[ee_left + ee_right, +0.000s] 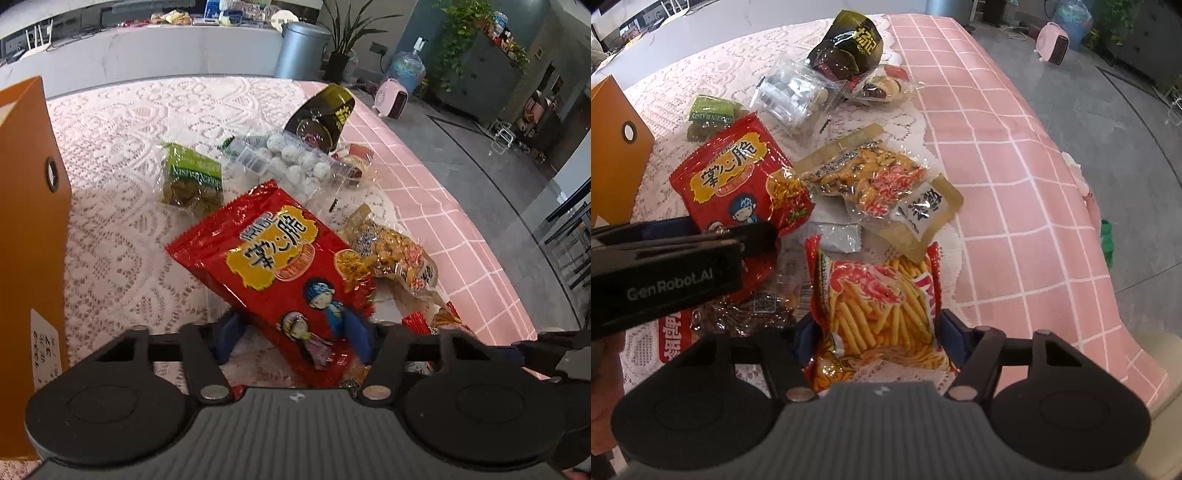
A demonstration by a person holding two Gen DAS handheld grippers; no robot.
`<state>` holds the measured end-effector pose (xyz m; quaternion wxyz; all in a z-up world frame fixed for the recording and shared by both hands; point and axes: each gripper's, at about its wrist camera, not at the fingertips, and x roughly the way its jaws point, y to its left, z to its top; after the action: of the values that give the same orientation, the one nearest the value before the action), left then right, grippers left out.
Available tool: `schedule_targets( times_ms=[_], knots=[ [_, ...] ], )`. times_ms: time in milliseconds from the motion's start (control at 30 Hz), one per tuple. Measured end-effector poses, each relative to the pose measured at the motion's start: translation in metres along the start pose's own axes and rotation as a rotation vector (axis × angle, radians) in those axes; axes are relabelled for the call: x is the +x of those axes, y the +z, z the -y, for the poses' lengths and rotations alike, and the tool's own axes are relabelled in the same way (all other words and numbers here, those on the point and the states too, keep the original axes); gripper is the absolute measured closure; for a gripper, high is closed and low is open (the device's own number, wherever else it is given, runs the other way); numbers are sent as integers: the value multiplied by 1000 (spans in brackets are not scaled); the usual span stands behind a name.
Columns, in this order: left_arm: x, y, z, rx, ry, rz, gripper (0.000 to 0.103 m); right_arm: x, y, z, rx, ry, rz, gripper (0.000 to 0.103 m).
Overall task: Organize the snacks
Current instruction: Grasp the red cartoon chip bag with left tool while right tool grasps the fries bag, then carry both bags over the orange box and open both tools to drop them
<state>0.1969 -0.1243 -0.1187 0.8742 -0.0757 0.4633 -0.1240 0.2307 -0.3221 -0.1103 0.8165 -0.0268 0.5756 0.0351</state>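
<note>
- My left gripper (295, 332) was closed onto the lower end of the red noodle-snack packet (275, 266), its blue fingers (354, 336) pinching either side; the packet tilted up off the lace tablecloth (122, 206), so I judged it already lifted at that end.
- My right gripper (877, 332) sat around the shrimp-stick bag (879, 306), the blue pads against both its edges and the bag bulging between them (a light squeeze, by the look of it).
- Taking the orange box (26, 229) as my landmark: the red packet hung just to its right, the shrimp-stick bag lay further right again, toward the pink checked cloth (1015, 155).
- Beyond the red packet, away from the box, lay a green raisin pack (192, 177), a clear pack of white balls (291, 162), a dark green pouch (321, 118) and a vacuum pack of yellow pickle (879, 181).
- Both held bags looked light, puffy with air and slick-skinned; I reckoned the contents brittle, so a hard pinch would crush them.
- The crimped end seam seemed the safest hold: flat, stiff, nothing inside to break.
- The glossy film could slide out if the grip slackened.
</note>
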Motion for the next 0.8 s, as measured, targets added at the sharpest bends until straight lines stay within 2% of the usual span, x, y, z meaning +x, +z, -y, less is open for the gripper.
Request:
schedule_targets(
  times_ms=[133,267,367,467,800],
  knots=[
    [-3,3,-1,5,-23,13,46,-2,-1,-1,5,0,12,43],
    [-20,1,0,32,-27,31,55,-5,-3,0,15,9,25,49],
    [-32,-2,-1,33,-44,28,58,-10,-4,3,25,17,37,52],
    [-46,-6,-4,33,-52,30,58,-17,-8,5,38,42,42,53],
    [-106,-17,-9,43,-92,94,59,-66,-27,-7,33,72,148,54]
  ],
)
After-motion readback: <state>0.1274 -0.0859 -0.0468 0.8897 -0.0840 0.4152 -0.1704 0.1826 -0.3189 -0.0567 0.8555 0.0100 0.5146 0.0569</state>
